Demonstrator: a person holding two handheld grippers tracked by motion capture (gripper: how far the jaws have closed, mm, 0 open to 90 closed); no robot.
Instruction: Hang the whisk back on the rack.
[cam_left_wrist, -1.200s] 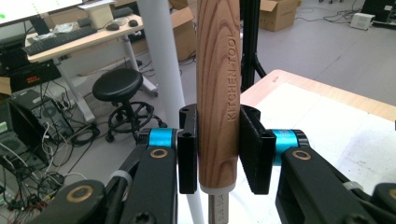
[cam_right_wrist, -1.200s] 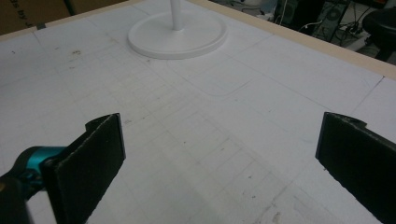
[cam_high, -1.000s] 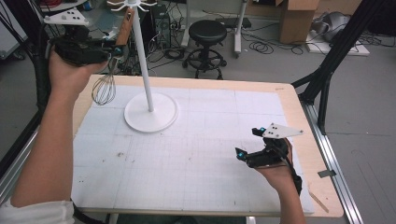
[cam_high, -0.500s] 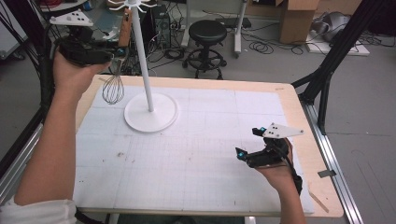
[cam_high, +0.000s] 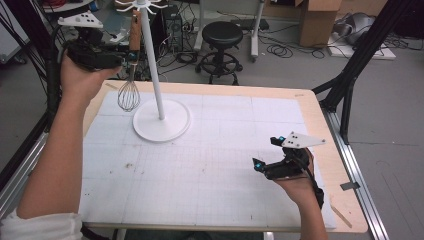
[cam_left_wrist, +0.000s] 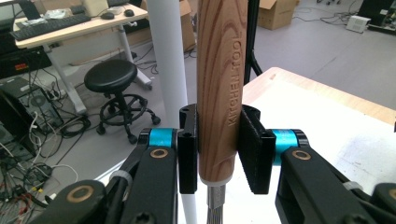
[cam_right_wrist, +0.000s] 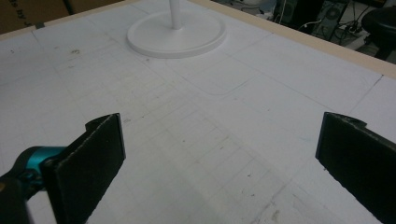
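My left gripper (cam_high: 126, 59) pinches the whisk (cam_high: 129, 92), now lifted beside the stand (cam_high: 161, 119) pole, ready to hang; right gripper (cam_high: 267, 155) rests spread.

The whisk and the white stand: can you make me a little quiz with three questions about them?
1. True or false: the left gripper is shut on the wooden handle of the whisk.
2. Where is the whisk's wire end? A) lying flat on the table mat, B) hanging down in the air beside the stand's pole, C) inside a box.
3. Fill in: the right gripper has its jaws ____ with nothing between them, low over the white mat.

Key: 1 true. 2 B. 3 open.
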